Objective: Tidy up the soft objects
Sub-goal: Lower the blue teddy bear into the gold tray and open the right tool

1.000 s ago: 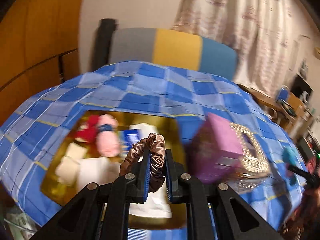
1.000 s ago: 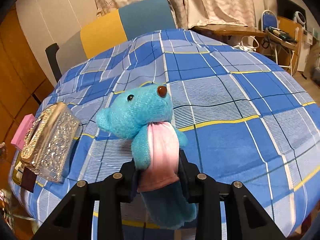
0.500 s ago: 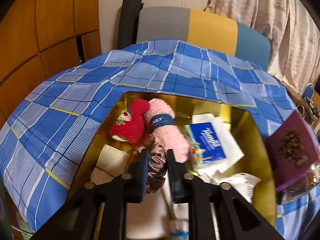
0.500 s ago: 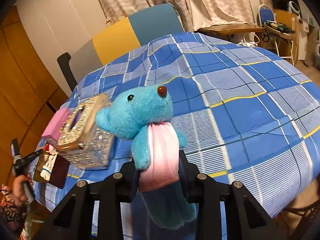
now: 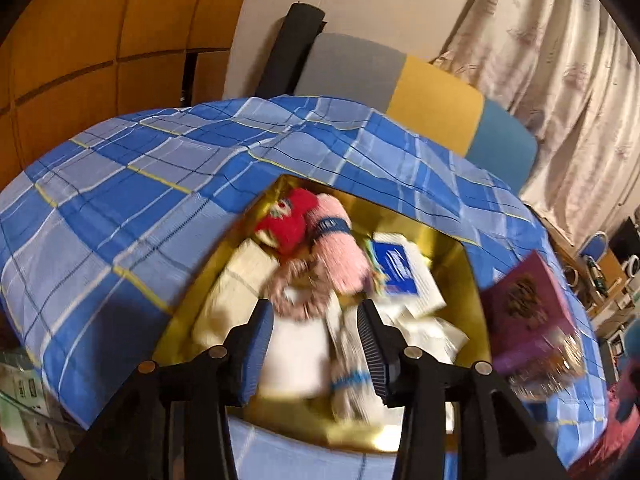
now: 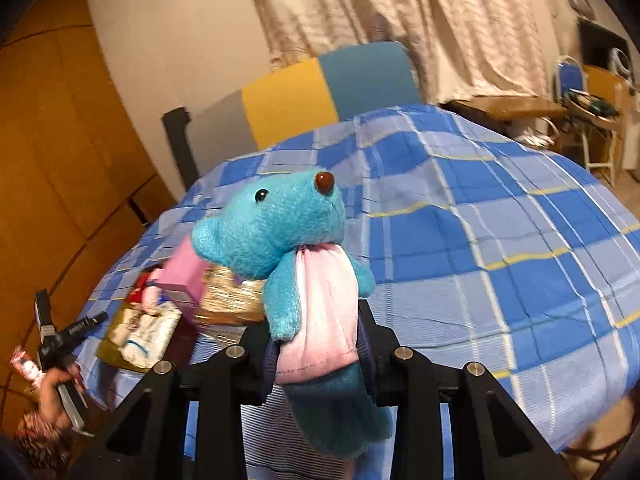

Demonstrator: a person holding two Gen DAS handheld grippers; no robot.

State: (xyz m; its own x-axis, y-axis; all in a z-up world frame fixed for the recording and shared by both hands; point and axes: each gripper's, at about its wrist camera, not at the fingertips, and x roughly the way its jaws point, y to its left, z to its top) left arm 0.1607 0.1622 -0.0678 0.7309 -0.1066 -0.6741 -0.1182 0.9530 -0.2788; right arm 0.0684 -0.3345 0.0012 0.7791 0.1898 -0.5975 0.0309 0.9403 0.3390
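Note:
My left gripper (image 5: pixel 315 314) hovers over the gold tray (image 5: pixel 478 280) and its jaws are opening. The brown satin scrunchie (image 5: pixel 294 294) lies loose in the tray just ahead of the fingertips, with no pad touching it. Beside it lie a red plush (image 5: pixel 286 220), a pink plush (image 5: pixel 340 252), a blue tissue packet (image 5: pixel 394 268) and white cloths (image 5: pixel 296 360). My right gripper (image 6: pixel 320 344) is shut on a blue teddy (image 6: pixel 280 224) with a pink belly, held up above the checked tablecloth (image 6: pixel 500 280). The right wrist view also shows the tray (image 6: pixel 106 354) at the lower left.
A purple box (image 5: pixel 524 312) stands right of the tray, with a glittery tissue box (image 6: pixel 228 300) next to it. A person's hand (image 6: pixel 60 384) holds the left gripper's handle at the table's left edge. A chair (image 6: pixel 320 96) stands behind the table, and curtains hang beyond.
The left gripper came down over the tray and opened, and the scrunchie dropped out of it into the tray. The right gripper rose with the teddy and swung toward the tray side.

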